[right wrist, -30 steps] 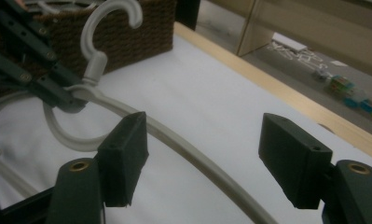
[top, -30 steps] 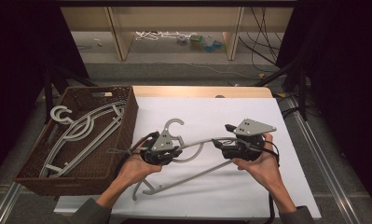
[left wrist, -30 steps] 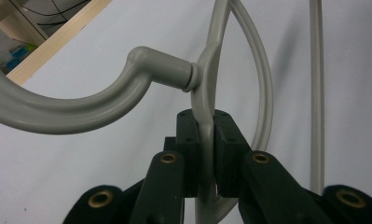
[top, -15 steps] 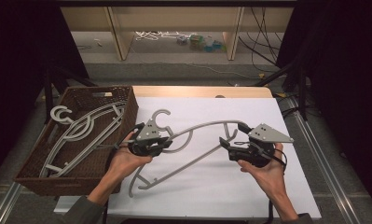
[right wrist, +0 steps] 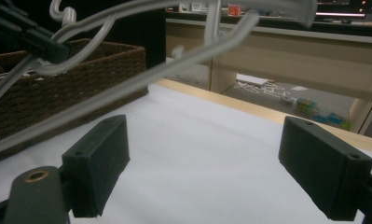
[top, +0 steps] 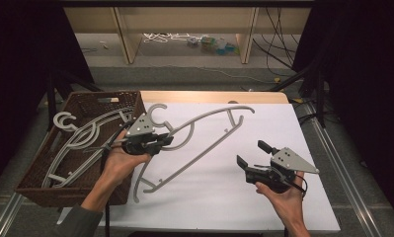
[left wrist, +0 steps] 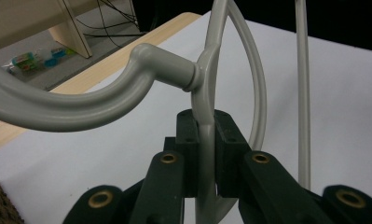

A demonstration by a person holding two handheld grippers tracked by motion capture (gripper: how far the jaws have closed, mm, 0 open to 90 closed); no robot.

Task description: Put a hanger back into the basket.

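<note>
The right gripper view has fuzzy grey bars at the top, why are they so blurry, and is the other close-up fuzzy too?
In the right gripper view the grey hanger passes close above the open right tool, too near the lens to be sharp. In the left gripper view the hanger is crisp where the left tool pinches it, while the shelf leg behind is soft. In the high view the room around the white table is dark.

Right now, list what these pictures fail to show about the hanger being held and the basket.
- Hanger in the left gripper view: its lower end, cut off by the bottom edge.
- Basket in the high view: its floor, hidden under other hangers.
- Basket in the right gripper view: its inside, hidden by its wall.
</note>
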